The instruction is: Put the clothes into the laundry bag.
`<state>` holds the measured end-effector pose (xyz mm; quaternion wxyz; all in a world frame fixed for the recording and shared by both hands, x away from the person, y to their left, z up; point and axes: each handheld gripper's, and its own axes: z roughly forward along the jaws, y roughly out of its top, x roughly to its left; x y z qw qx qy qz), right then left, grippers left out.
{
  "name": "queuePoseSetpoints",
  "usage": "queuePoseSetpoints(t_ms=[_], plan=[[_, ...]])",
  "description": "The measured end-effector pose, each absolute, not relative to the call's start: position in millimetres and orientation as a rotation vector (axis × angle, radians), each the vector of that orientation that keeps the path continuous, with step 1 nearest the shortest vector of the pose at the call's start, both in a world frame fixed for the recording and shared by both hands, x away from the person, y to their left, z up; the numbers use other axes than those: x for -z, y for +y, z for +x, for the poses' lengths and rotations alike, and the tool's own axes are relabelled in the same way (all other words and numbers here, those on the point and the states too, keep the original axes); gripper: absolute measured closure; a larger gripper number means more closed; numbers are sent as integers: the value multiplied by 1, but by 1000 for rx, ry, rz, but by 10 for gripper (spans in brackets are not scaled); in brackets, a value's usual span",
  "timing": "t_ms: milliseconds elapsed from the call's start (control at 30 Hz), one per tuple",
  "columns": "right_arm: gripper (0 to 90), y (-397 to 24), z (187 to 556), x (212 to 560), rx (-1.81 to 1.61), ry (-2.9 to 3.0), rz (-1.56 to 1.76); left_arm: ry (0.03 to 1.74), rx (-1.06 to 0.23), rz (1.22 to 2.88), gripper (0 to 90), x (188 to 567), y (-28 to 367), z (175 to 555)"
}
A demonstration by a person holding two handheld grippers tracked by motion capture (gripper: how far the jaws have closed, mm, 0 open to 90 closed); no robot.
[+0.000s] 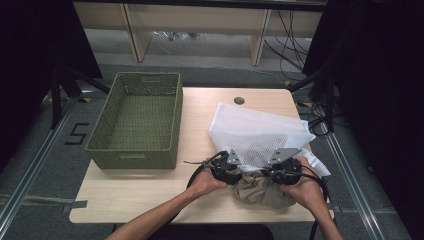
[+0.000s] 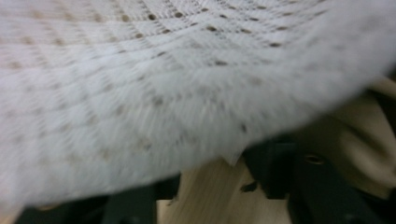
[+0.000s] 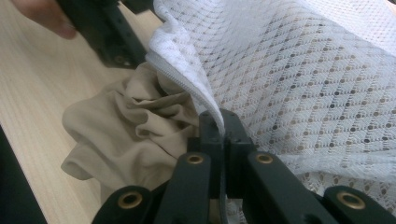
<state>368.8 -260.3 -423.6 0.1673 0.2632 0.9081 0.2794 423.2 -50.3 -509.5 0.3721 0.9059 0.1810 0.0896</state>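
Observation:
A white mesh bag (image 1: 255,132) lies on the right half of the wooden table (image 1: 150,192), its near edge lifted over a crumpled beige cloth (image 1: 260,190). My right gripper (image 3: 220,122) is shut on the bag's zippered edge, with the beige cloth (image 3: 130,126) bunched just left of its jaws. My left gripper (image 2: 210,172) stands open under the draped mesh (image 2: 163,84); bare table wood shows between its jaws and the beige cloth (image 2: 359,130) sits at its right. In the high view both grippers, left (image 1: 229,165) and right (image 1: 283,166), sit side by side at the bag's mouth.
A green woven basket (image 1: 137,150) stands empty on the table's left part. A dark round hole (image 1: 239,100) sits near the table's far edge. Black curtains and cables flank the table on both sides.

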Motion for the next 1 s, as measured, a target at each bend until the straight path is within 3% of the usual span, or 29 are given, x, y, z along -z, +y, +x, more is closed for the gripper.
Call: queuePoseSetpoints(t_ms=[167,567,1000], plan=[[899,-261,370,424,-807,2596,737,463,-208,2332,868,508,-52,424],[900,-251,375,438,-698,2610,766,526,-232,2240,884,499,-10,385],[900,-231,444,451,-608,2508,818,536,-229,2261,885,498,27,358]])
